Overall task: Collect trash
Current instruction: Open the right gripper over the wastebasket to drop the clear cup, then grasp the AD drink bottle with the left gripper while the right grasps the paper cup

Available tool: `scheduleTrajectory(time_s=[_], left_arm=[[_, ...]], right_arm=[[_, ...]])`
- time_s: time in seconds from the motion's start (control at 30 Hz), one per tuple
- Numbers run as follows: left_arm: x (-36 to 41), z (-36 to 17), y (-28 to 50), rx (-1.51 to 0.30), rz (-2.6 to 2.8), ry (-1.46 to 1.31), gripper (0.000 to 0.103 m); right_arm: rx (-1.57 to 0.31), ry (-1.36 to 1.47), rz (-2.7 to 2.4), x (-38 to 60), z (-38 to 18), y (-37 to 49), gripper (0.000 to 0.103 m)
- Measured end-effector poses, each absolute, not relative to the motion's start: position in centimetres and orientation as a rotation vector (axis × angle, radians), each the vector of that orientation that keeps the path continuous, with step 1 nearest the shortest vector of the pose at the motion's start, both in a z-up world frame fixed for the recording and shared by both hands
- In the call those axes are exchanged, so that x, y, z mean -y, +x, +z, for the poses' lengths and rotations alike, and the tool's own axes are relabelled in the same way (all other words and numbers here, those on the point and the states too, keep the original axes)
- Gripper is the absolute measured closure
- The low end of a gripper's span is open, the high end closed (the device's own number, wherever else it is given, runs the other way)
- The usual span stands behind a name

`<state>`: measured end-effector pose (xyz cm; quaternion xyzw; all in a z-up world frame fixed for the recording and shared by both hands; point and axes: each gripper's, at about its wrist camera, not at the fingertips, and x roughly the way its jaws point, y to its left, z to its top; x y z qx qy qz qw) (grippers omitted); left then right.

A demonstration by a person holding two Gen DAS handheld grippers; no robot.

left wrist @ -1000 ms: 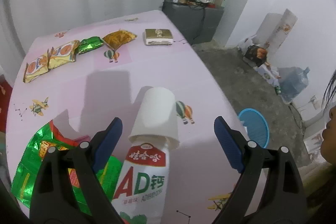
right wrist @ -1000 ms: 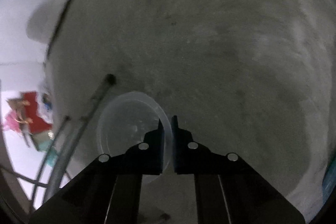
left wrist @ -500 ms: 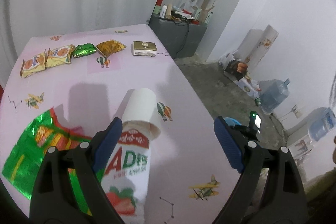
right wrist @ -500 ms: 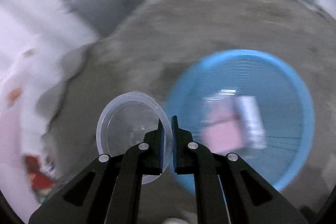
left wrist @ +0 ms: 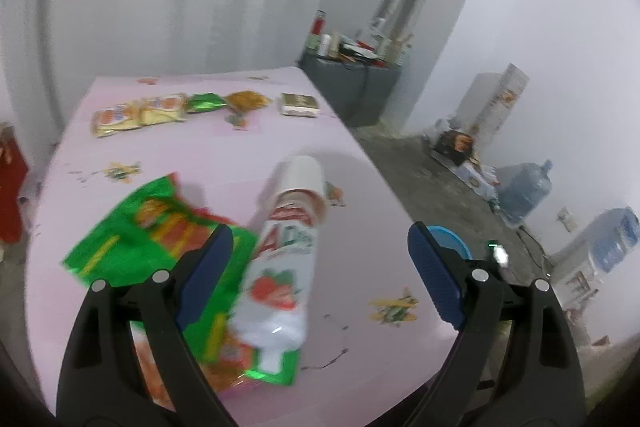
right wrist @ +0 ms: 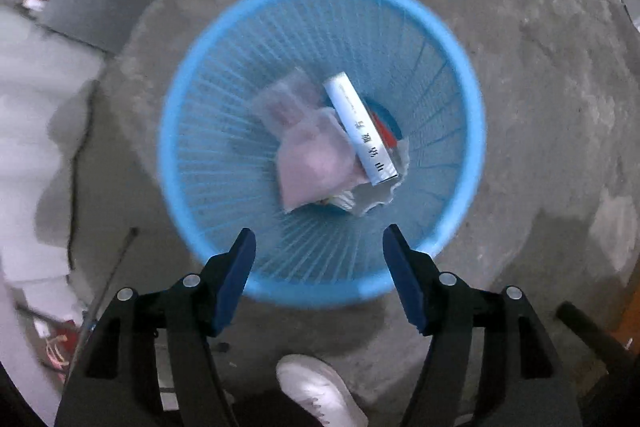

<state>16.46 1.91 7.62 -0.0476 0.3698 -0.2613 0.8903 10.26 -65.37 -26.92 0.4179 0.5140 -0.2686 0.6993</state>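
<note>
Hanging over blue basket [right wrist: 176, 115] rim, right tool [right wrist: 316, 255] just opened, empty

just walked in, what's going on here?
Trash pickup with two handheld grippers. The right gripper hangs over the blue basket on the floor; its jaws have just been opening and nothing is between them. A white box and a pinkish bag lie inside. The left gripper is open over the pink table, near a drink bottle lying capped by a paper cup, beside a green wrapper.
</note>
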Motion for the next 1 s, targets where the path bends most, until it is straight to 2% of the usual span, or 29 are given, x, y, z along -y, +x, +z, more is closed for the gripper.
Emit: scheduleTrajectory(time_s=[0.2, 0.33, 0.43, 0.63, 1.0], left_arm=[[-6.2, 7.7, 14.7, -0.721, -0.465, -0.115, 0.018], [-8.3, 7.0, 14.0, -0.716, -0.421, -0.115, 0.018], [-9.4, 6.3, 13.6, -0.716, -0.408, -0.128, 0.018], [-9.6, 5.4, 13.9, -0.733, -0.479, -0.167, 0.018], [-1.3, 2.2, 20.2, -0.889, -0.662, 0.020, 0.018]], right_arm=[[-0.970, 0.839, -0.510, 60.1, -15.3, 6.3, 0.036], [-0.812, 0.752, -0.368, 53.2, -6.9, 5.2, 0.026], [-0.754, 0.709, -0.243, 48.4, -3.2, 5.3, 0.022], [-0.811, 0.624, -0.016, 38.6, -1.1, 10.1, 0.022], [-0.909, 0.406, 0.191, 27.3, 0.0, 21.8, 0.022]])
